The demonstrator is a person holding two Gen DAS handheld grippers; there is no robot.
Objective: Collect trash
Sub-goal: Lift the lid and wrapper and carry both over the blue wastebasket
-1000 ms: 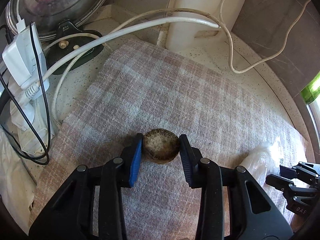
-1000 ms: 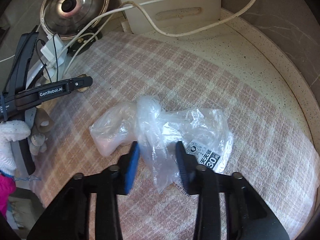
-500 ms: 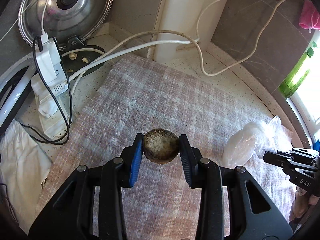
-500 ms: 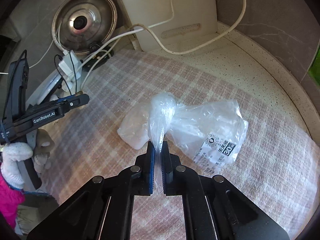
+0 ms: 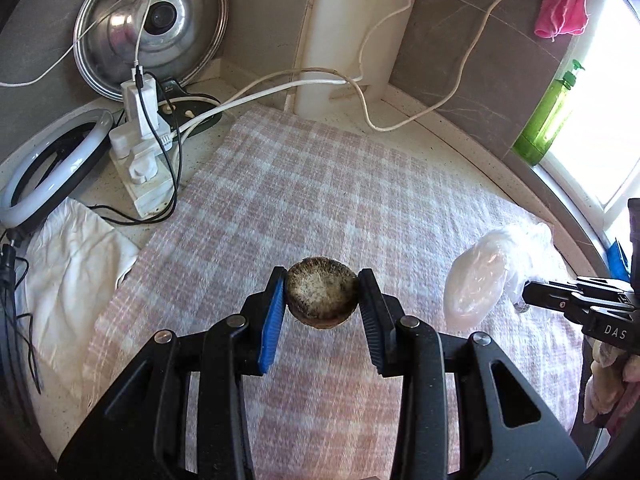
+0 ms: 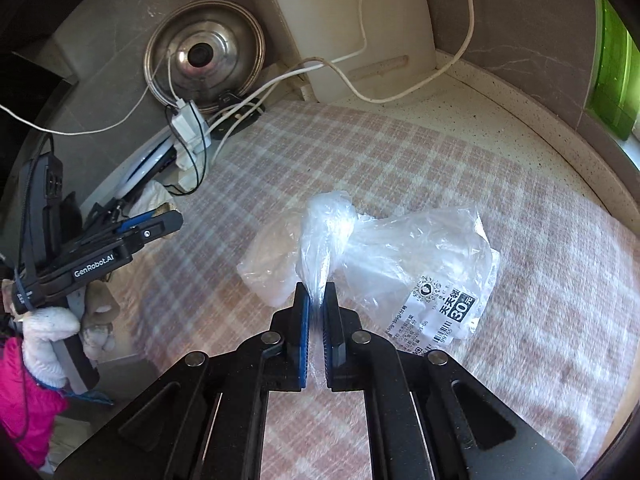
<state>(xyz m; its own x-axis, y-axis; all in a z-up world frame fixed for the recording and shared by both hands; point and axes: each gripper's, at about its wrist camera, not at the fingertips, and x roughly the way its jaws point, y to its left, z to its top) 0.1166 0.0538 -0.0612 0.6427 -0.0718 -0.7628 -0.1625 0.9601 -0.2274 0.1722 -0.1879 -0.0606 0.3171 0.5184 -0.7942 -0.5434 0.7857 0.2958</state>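
Note:
My left gripper (image 5: 321, 298) is shut on a round brown speckled piece of trash (image 5: 322, 296), lifted above the pink checked cloth (image 5: 320, 184). In the right wrist view my right gripper (image 6: 316, 302) is shut on the twisted neck of a clear plastic bag (image 6: 400, 256) with a printed label, which hangs just above the cloth (image 6: 400, 160). That bag (image 5: 480, 280) shows at the right of the left wrist view, with the right gripper's body beside it. The left gripper (image 6: 160, 226) is at the left edge of the right wrist view, held by a gloved hand (image 6: 44, 344).
A power strip (image 5: 140, 160) with plugs and white cables lies at the back left, beside a ring light (image 5: 52, 176) and a white rag (image 5: 76, 264). A steel lid (image 5: 152, 28) and a white board (image 5: 352, 28) lean on the wall. A green bottle (image 5: 548, 120) stands by the window.
Both grippers have risen and drawn back from the cloth. The right gripper's jaws closed on the bag's neck and lifted the bag. The left keeps hold of the round piece.

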